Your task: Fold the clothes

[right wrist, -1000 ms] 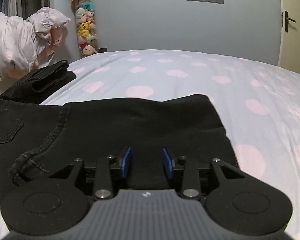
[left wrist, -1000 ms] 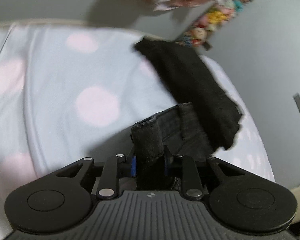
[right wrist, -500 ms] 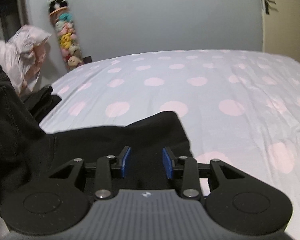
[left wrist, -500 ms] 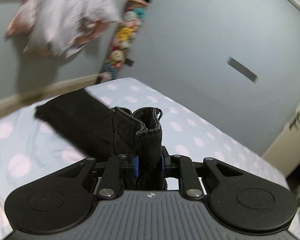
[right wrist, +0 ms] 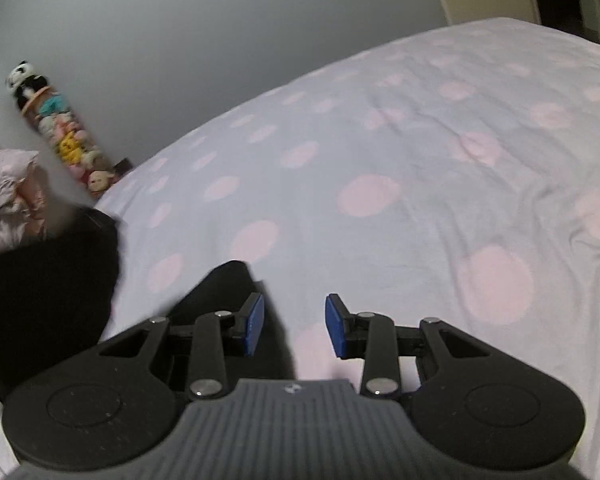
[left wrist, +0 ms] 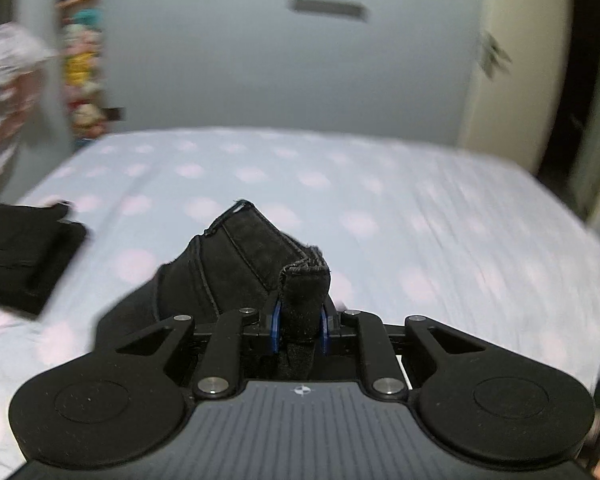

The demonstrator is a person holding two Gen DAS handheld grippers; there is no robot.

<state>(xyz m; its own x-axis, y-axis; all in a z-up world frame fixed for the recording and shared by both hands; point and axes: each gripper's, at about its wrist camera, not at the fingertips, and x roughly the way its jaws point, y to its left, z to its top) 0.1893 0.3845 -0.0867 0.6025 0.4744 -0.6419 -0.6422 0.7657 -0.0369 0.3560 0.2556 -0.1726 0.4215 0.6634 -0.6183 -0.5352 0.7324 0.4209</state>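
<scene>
Jeans (left wrist: 236,268), black denim, sit pinched at a stitched hem or waistband edge in the left claw (left wrist: 299,326), whose blue pads are closed narrow on a thick fold of the cloth; the rest of the garment bunches up just ahead and to the left of that claw, raised off the bed (left wrist: 420,216). Left wrist view is motion-blurred. A second dark folded garment (left wrist: 24,256) lies on the bed well to the left of the left claw, near the mattress edge. Right claw (right wrist: 295,324) hangs wide, blue pads (right wrist: 253,325) parted with nothing between them, only pink-dotted sheet showing through the gap. A black corner of cloth (right wrist: 224,288) lies on the bed just ahead-left of the right claw, touching or passing under its left finger; cannot tell which. More black fabric (right wrist: 48,292) fills the far left of the right wrist view, blurred. Bed sheet is pale lilac with pink dots, lightly wrinkled ahead-right of the right claw. Stack of plush toys (right wrist: 60,136) stands against the grey wall beyond the bed, far ahead-left. Crumpled pink bedding (right wrist: 8,196) sits left of that. Cream door (left wrist: 516,60) far ahead-right of the left claw.
</scene>
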